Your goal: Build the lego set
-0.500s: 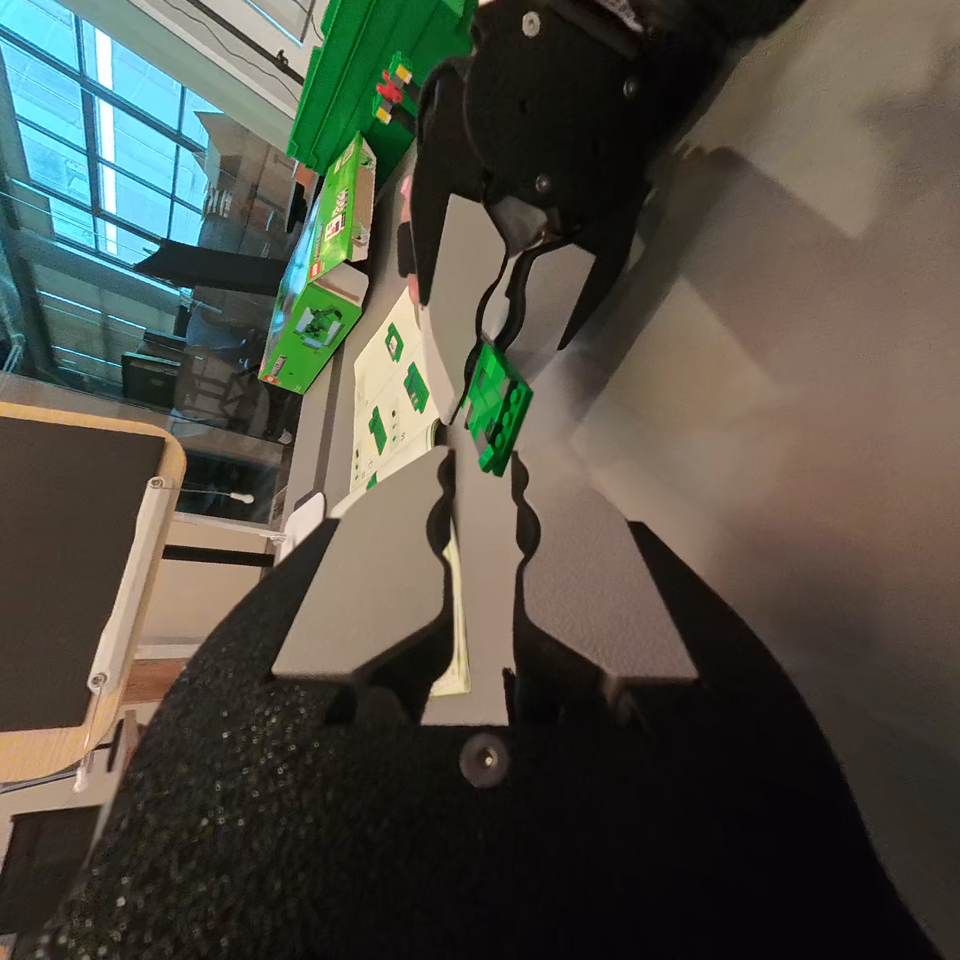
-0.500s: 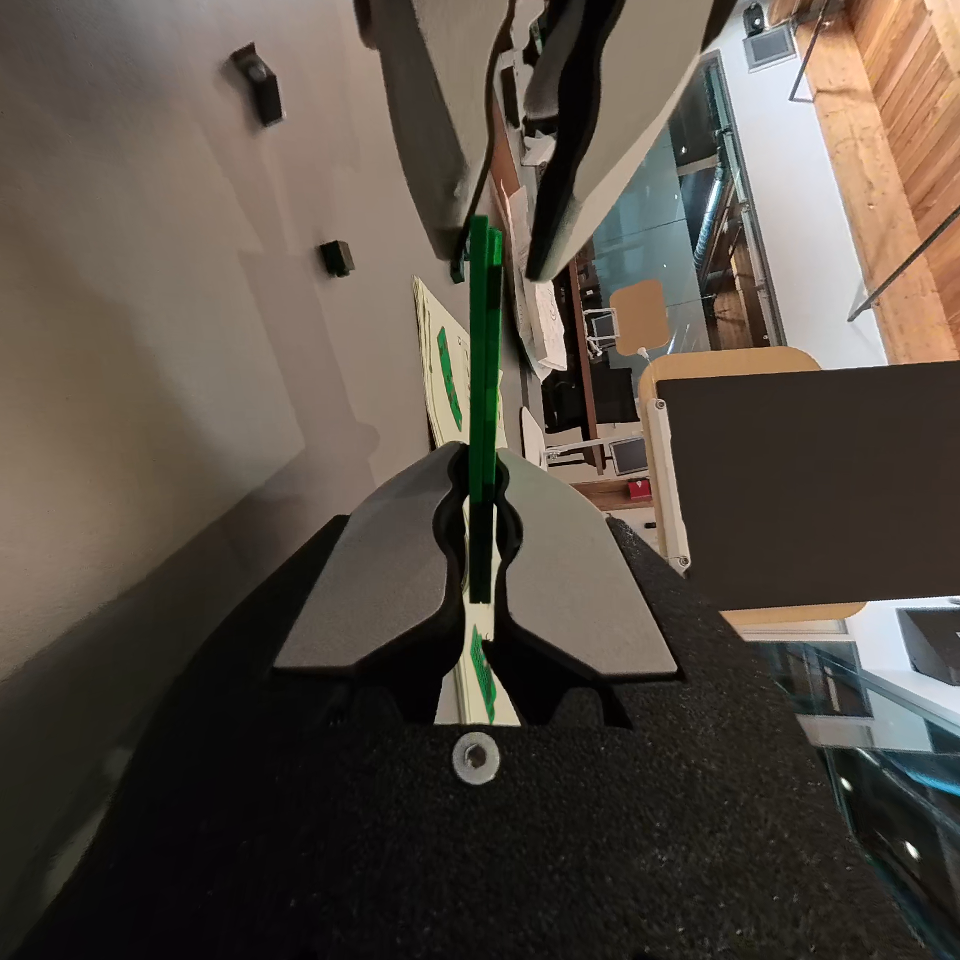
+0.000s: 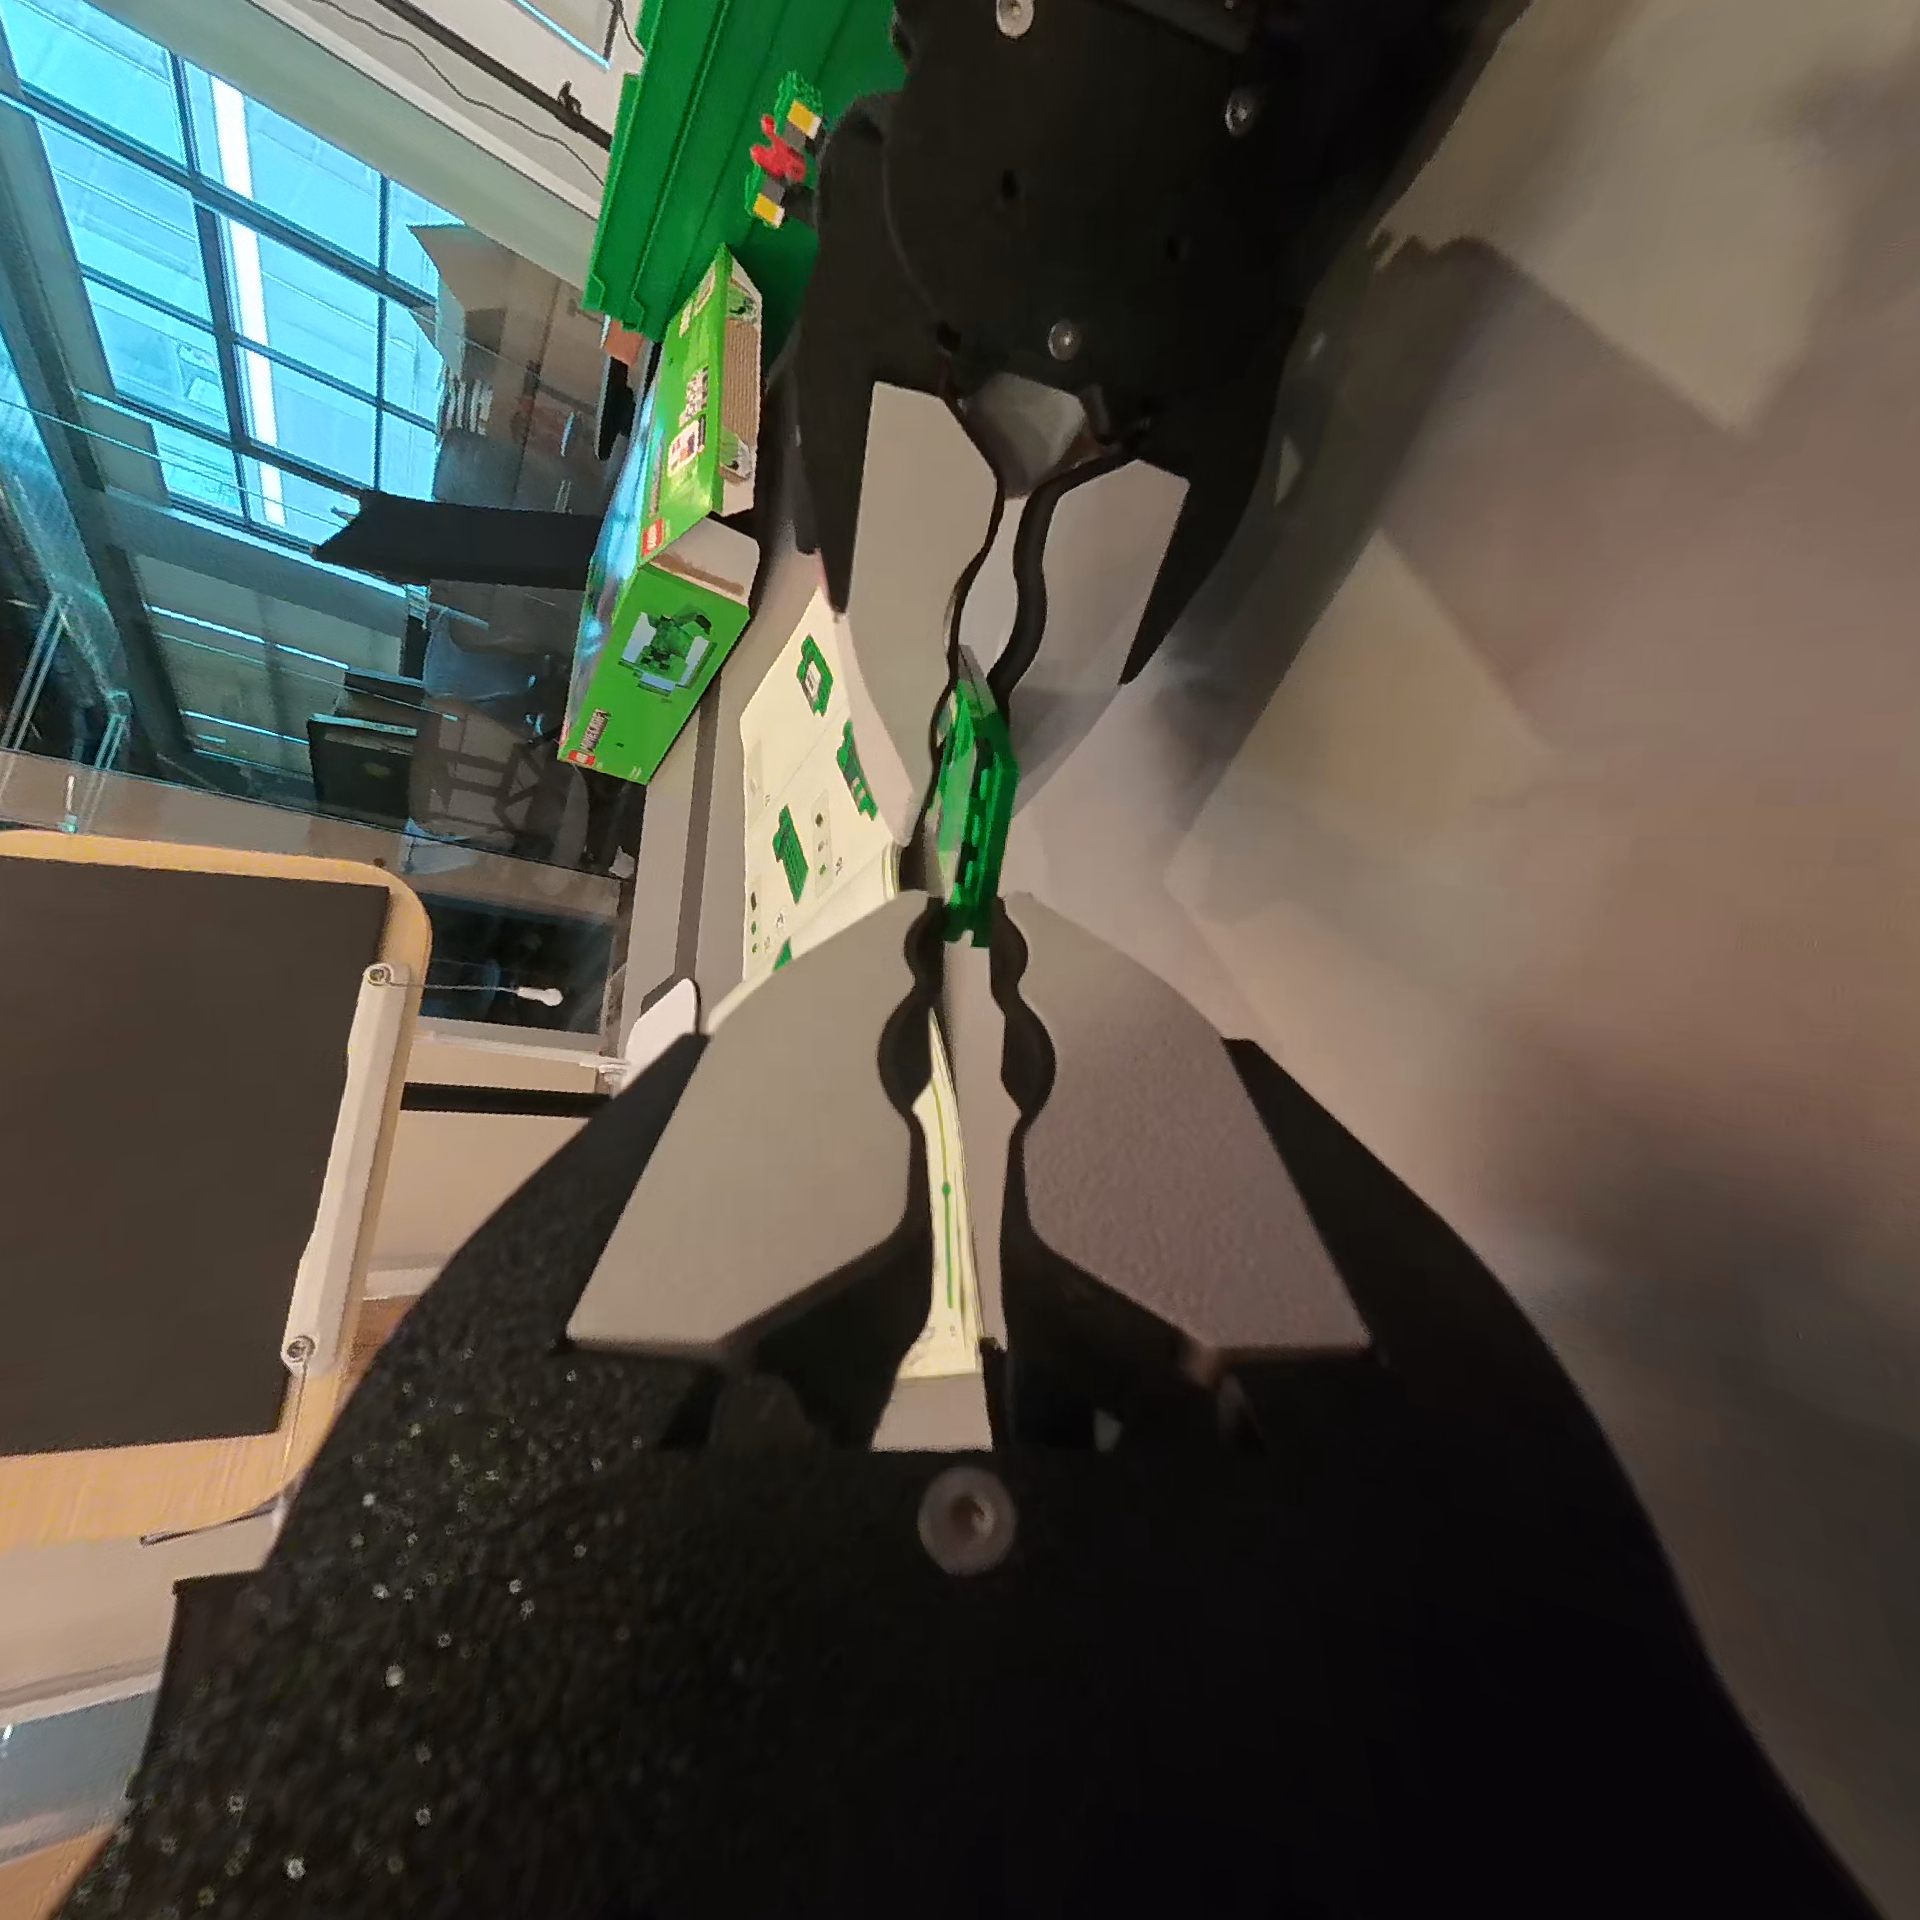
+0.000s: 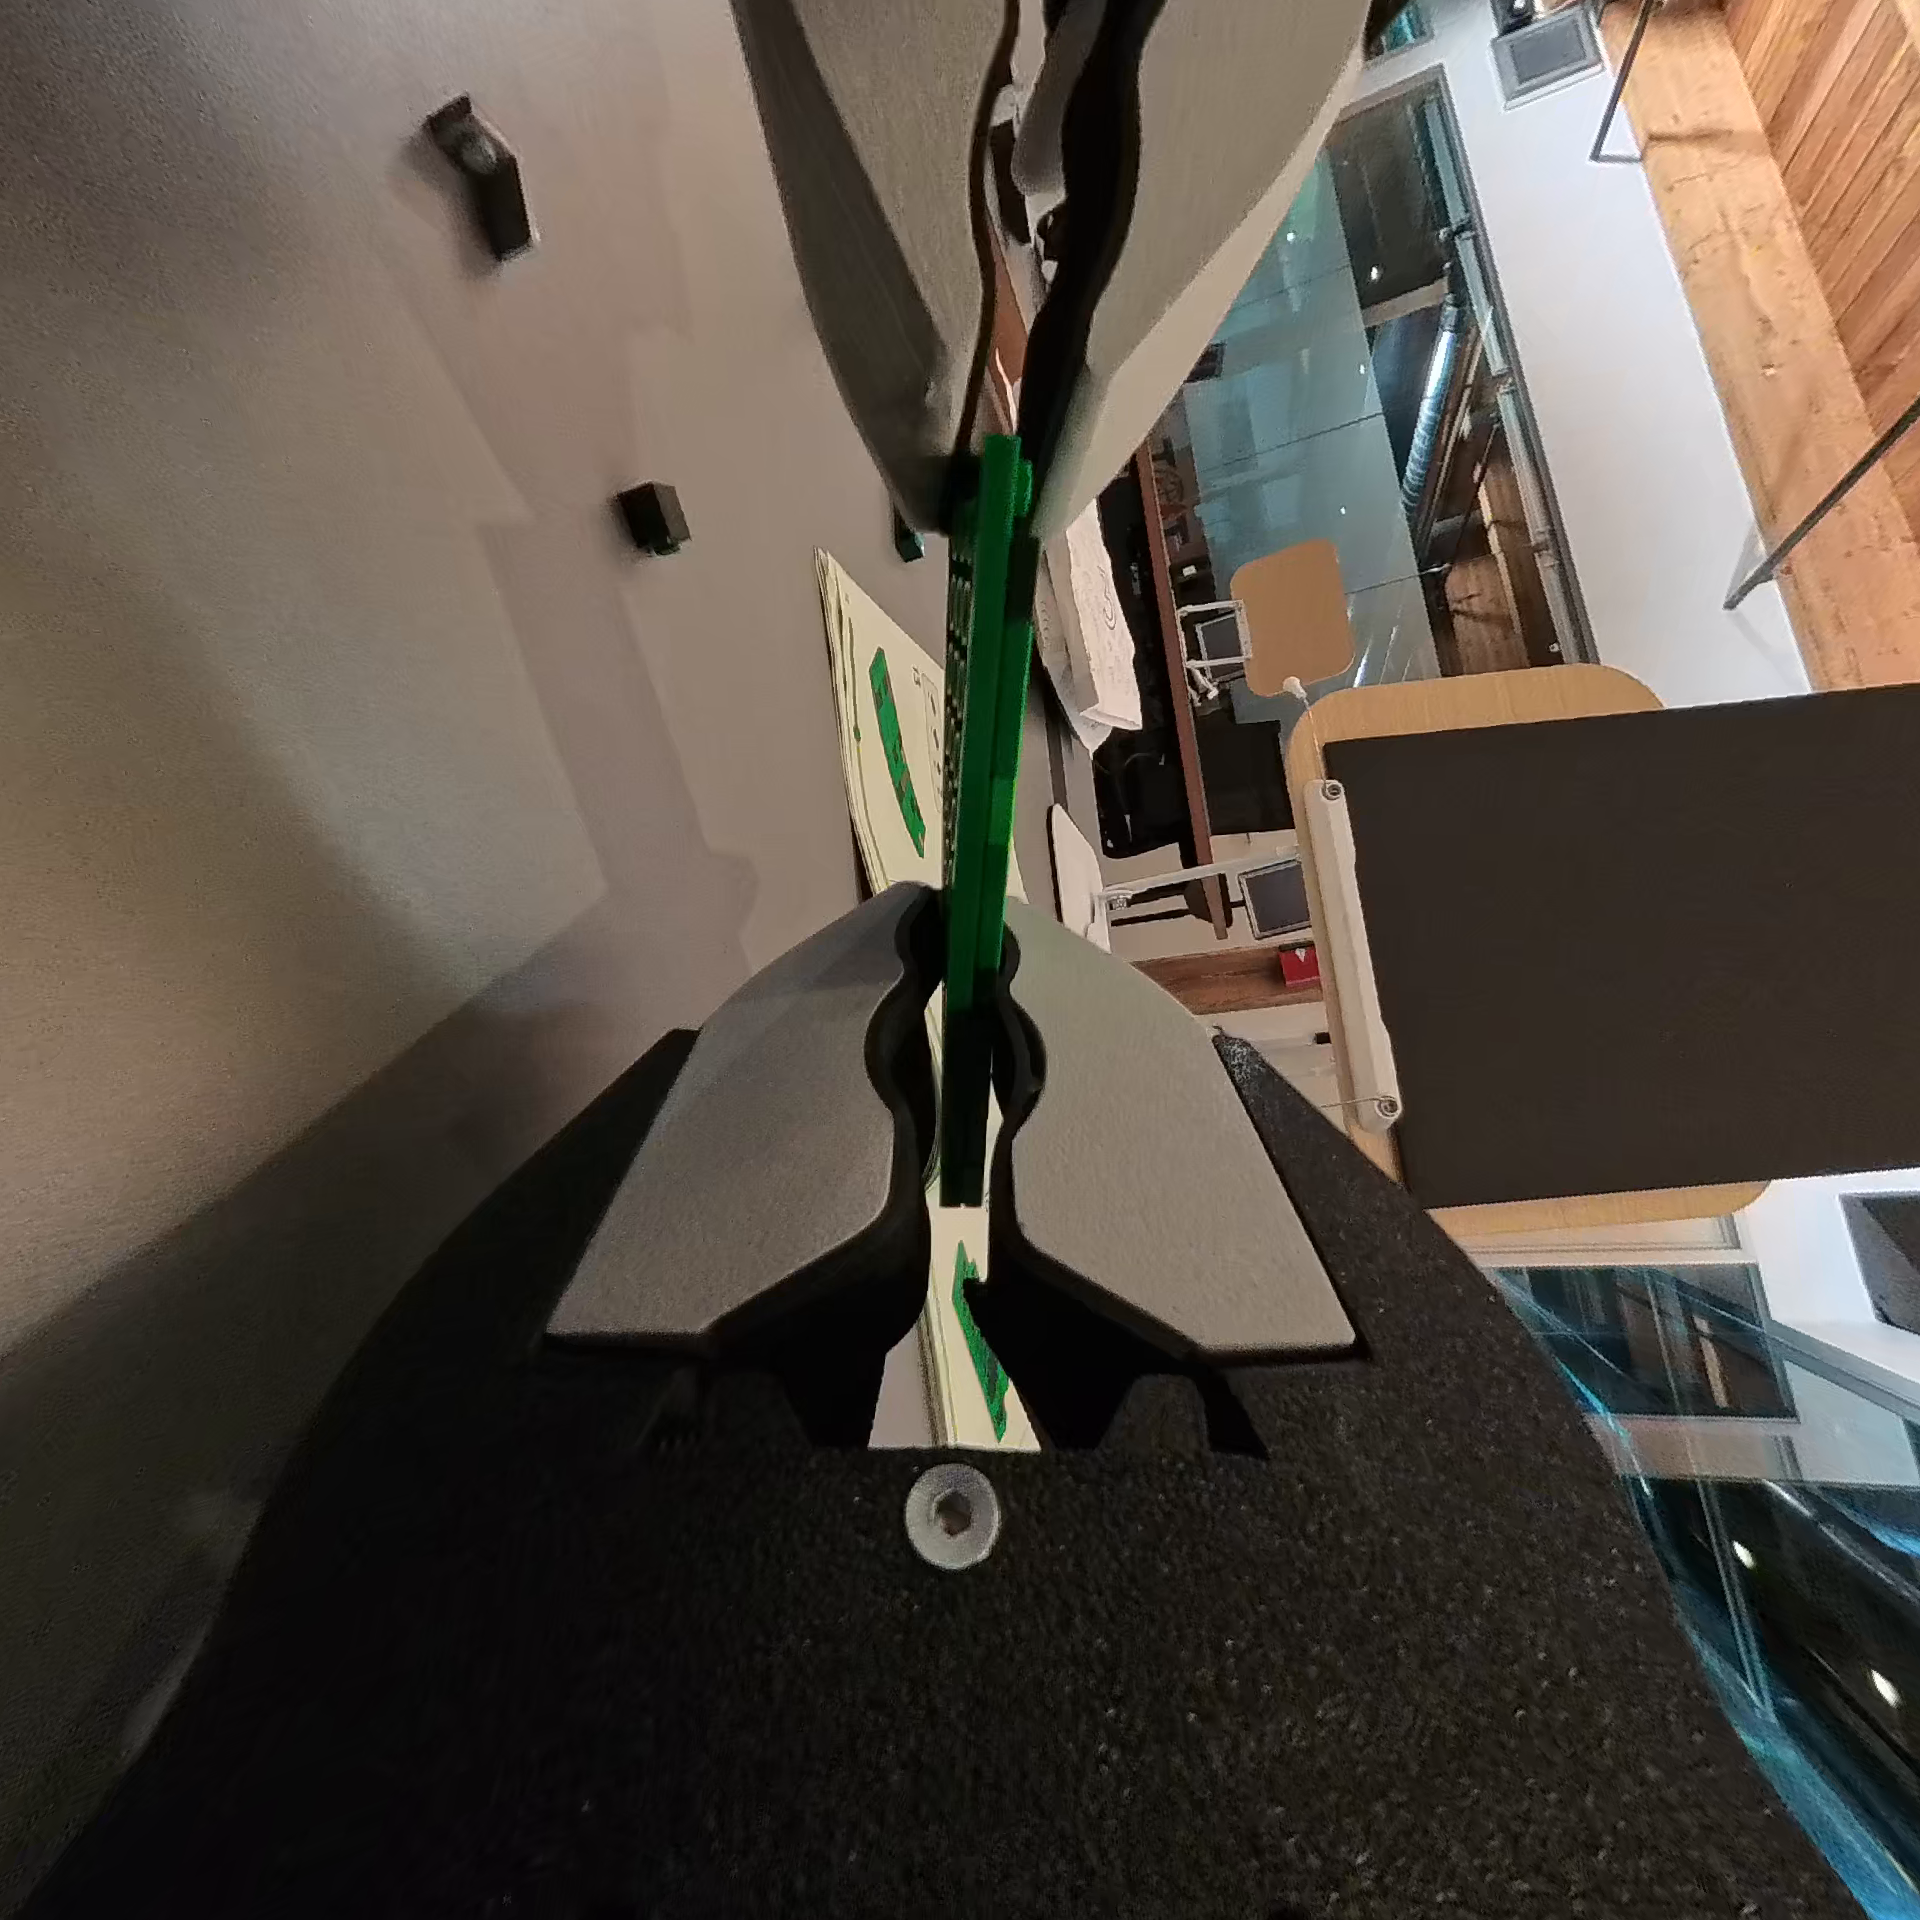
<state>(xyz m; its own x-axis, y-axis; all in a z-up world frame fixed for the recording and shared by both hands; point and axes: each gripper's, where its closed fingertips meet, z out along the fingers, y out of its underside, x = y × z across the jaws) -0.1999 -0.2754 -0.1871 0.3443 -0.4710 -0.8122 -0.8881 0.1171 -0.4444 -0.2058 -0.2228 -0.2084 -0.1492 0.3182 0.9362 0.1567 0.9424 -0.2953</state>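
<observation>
At centre of right wrist view: right gripper clamped on green plate stack, edge-on, studs hard to read. Far end reaches left gripper; grip there unclear, its body cut off at top. Grey table, booklet partly hidden. Upper left of left view: windows, green box.

Lego plates — bright and dark green; table grey; booklet cream — green diagrams.
</observation>
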